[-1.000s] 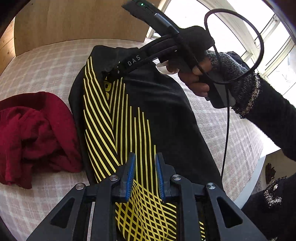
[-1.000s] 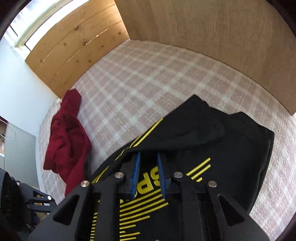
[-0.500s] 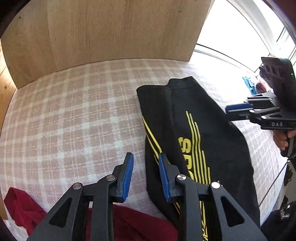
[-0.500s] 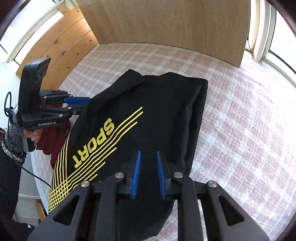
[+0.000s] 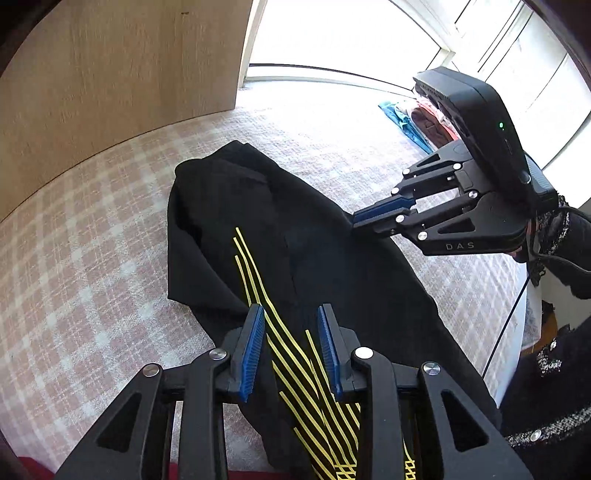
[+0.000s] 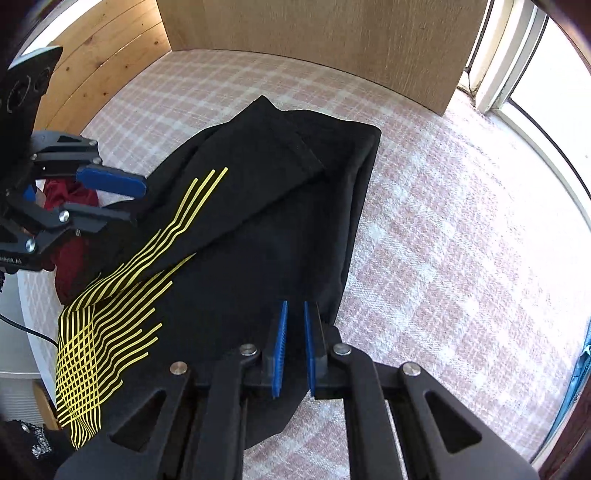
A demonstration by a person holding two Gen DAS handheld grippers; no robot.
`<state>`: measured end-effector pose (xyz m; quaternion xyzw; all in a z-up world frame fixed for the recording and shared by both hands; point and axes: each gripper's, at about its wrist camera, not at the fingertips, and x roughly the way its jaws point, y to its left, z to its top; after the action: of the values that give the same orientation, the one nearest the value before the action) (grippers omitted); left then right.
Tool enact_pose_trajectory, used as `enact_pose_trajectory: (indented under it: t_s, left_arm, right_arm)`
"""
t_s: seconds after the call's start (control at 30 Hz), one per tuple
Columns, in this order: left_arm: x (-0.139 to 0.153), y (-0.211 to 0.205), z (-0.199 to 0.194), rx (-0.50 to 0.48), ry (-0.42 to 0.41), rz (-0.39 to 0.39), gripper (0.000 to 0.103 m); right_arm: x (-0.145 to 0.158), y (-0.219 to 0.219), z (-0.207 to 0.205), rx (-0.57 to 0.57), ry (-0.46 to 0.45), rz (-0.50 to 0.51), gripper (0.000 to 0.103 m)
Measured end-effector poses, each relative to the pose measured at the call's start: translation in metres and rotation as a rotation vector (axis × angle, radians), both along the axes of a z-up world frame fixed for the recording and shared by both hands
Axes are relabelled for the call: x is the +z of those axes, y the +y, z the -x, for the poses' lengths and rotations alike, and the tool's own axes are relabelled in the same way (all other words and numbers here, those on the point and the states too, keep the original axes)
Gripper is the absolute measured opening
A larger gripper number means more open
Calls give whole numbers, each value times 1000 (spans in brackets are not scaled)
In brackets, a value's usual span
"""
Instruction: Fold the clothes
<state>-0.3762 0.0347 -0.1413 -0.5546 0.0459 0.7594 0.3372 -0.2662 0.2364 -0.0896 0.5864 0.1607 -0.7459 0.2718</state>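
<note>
A black garment with yellow stripes lies partly folded on the checked bed cover. My left gripper hovers open over its striped part, with the cloth below the fingers and not pinched. In the right wrist view the left gripper stands at the left side of the garment. My right gripper has its blue pads close together on the garment's right edge. The left wrist view shows the right gripper with its tip at that edge.
A red garment lies crumpled to the left of the black one. A stack of folded clothes sits by the window. A wooden panel borders the far side of the bed, and the bed's edge is on the right.
The right gripper has narrowed its jaws onto the garment's right edge. The left gripper has swung back over the striped part and stays open. A fold of cloth now lies over the print.
</note>
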Motion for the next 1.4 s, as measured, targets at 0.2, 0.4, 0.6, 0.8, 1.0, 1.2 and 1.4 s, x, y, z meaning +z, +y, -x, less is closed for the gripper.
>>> enact_pose_trajectory:
  t_s: [0.2,0.4,0.6,0.8,1.0,1.2,1.4]
  left_arm:
    - [-2,-12,20,74,9,68,30]
    - [-17,6,33,37,39,130,32]
    - [1,40,14,-107,51,50,5]
    - [34,68,-56,-336,70,2,17]
    - [28,37,-23,-161,39,4,27]
    - [0,42,4,-147,-82,-64,39]
    - [2,60,5,-151,-83,-142,3]
  right_arm:
    - [-6,-2,-3,2,-7,10,11]
    - [-6,2,1,-12,-17,32,11]
    - [-5,6,-1,-29,6,36,6]
    - [-5,12,1,-50,-8,55,3]
    - [-5,9,-3,-46,-3,46,3]
    - [-4,13,-4,-59,-11,62,3]
    - [17,19,7,-78,-4,131,3]
